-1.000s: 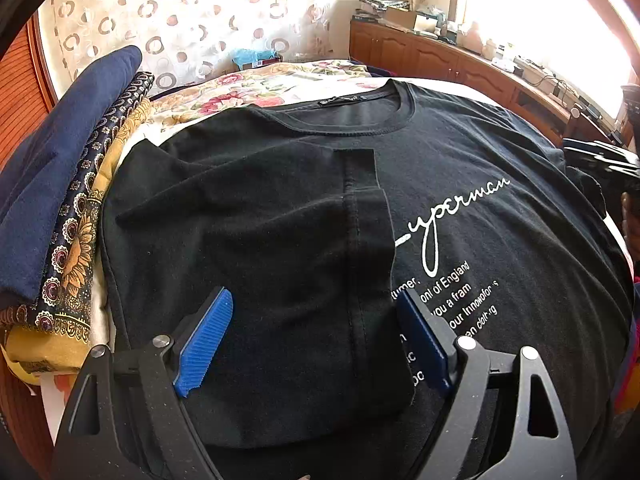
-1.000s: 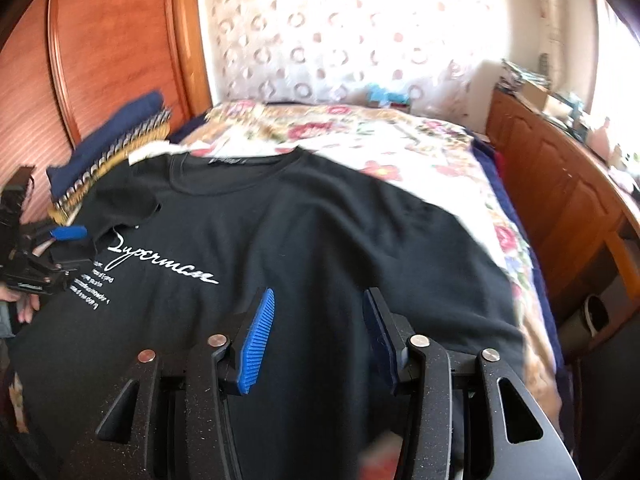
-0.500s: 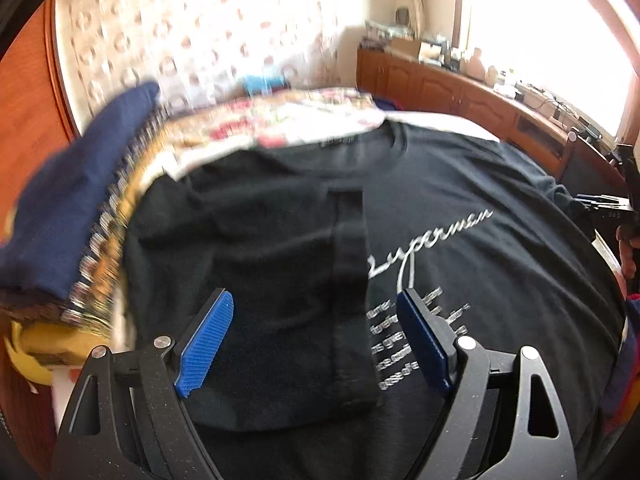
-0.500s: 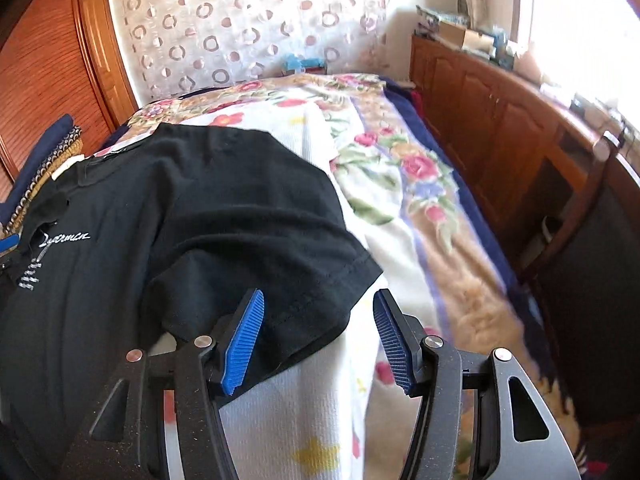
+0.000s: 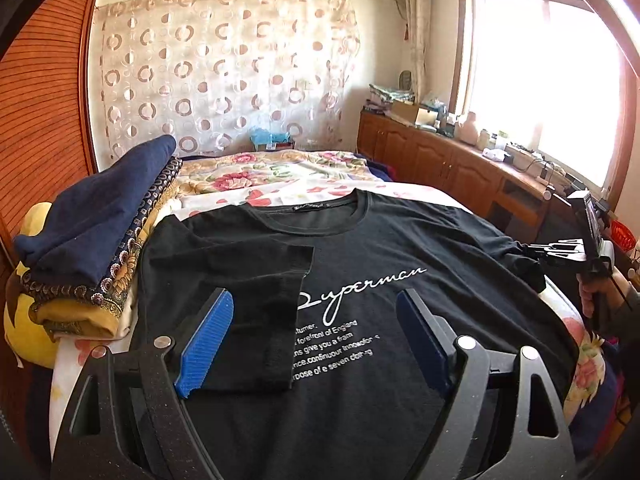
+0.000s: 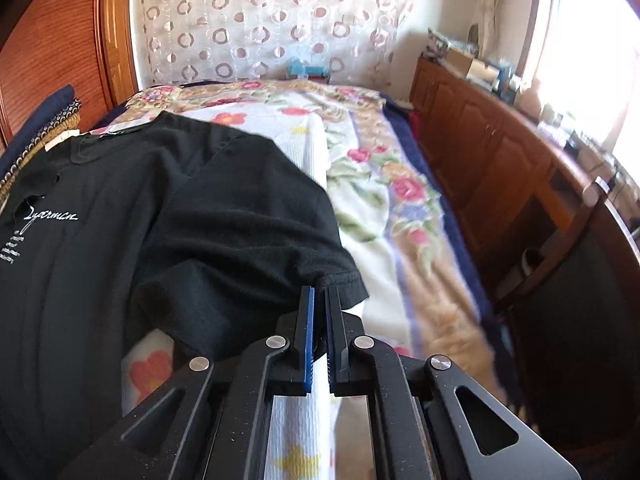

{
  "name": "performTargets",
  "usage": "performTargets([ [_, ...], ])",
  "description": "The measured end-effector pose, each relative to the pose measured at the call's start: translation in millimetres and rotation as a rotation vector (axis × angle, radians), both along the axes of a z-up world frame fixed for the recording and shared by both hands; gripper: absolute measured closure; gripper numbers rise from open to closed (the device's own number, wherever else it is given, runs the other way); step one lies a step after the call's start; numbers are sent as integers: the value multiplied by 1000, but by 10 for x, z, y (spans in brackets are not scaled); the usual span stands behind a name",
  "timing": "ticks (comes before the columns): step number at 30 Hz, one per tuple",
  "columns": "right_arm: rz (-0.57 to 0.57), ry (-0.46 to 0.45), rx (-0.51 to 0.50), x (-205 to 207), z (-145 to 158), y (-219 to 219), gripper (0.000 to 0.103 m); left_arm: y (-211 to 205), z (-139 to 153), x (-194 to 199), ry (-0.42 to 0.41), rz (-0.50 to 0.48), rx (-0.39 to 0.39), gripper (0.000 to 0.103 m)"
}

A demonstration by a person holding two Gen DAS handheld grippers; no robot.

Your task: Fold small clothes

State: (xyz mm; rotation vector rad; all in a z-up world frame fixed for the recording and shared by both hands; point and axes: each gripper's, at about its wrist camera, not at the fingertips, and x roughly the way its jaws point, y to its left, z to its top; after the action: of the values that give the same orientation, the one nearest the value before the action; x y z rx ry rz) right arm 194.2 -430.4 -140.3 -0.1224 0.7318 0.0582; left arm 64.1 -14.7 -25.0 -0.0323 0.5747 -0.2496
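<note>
now one black t-shirt (image 5: 400, 248) lies flat on the floral bedspread (image 6: 384, 200), one sleeve (image 5: 240, 280) folded inward. right gripper (image 6: 319, 292) has just closed, pinching the other sleeve's hem (image 6: 340, 276). left gripper (image 5: 316, 340) hovers, jaws wide apart, empty. one folded pile (image 5: 92, 240) beside.

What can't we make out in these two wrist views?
- Black T-shirt hem: left wrist view, hidden behind the open left gripper.
- Its small print: letters too small, start covered by the folded sleeve.
- Right gripper on the other sleeve's hem: cloth between pads barely visible.
</note>
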Motion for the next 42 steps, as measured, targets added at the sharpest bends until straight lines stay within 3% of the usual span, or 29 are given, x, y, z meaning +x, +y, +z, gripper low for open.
performTargets([
  [8, 61, -134, 34, -43, 382, 255, 99, -39, 47, -97, -12, -20, -32, 18],
  [15, 256, -219, 96, -272, 671, 904, 99, -65, 110, -177, -41, -23, -27, 18],
  [18, 322, -202, 159, -357, 606, 1070, 99, -60, 105, -186, -45, -22, -19, 18],
  [21, 349, -165, 173, -413, 473, 1105, 84, -50, 95, -193, -45, -19, -19, 18],
  [25, 305, -150, 127, -398, 348, 934, 74, -44, 66, -195, -42, -13, -30, 18],
  [30, 244, -112, 105, -326, 284, 867, 72, -82, 18, -198, -33, -14, -25, 18],
  [38, 275, -31, 180, -33, 261, 1169, 71, -97, 6, -220, -31, -13, -21, 18],
  [42, 254, -4, 138, 138, 184, 1233, 71, -84, -9, -222, -26, -10, -19, 18],
])
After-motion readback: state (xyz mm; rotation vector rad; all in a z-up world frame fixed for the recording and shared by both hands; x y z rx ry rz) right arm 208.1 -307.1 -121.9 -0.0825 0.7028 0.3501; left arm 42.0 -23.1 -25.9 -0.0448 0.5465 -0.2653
